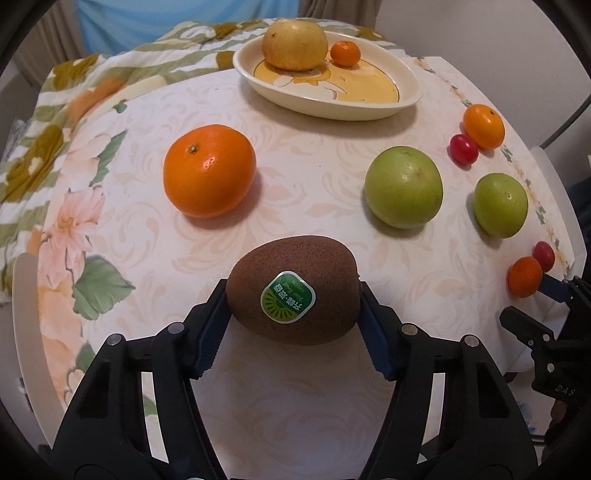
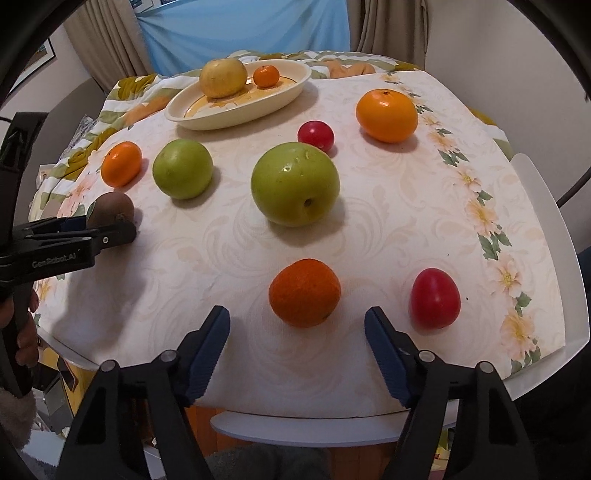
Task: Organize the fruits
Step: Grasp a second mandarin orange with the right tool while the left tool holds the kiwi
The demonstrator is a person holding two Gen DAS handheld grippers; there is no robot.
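Note:
My left gripper [image 1: 291,295] is shut on a brown kiwi [image 1: 295,288] with a green sticker, at the table's near edge; the kiwi also shows in the right wrist view [image 2: 110,212]. My right gripper [image 2: 297,321] is open and empty, just short of a small orange mandarin [image 2: 304,293]. A cream oval dish [image 1: 369,107] at the back holds a yellow fruit [image 1: 294,44] and a small mandarin [image 1: 345,53]. On the cloth lie a large orange [image 1: 209,170], two green apples [image 1: 403,186] [image 1: 500,205], more mandarins [image 1: 484,125] and red tomatoes [image 2: 435,298] [image 2: 316,136].
A floral tablecloth [image 2: 406,206] covers the white table. A patterned blanket [image 1: 55,122] lies beyond the table's far left edge. Curtains and a blue cloth [image 2: 240,29] hang at the back. The table's front edge [image 2: 332,424] is right under my right gripper.

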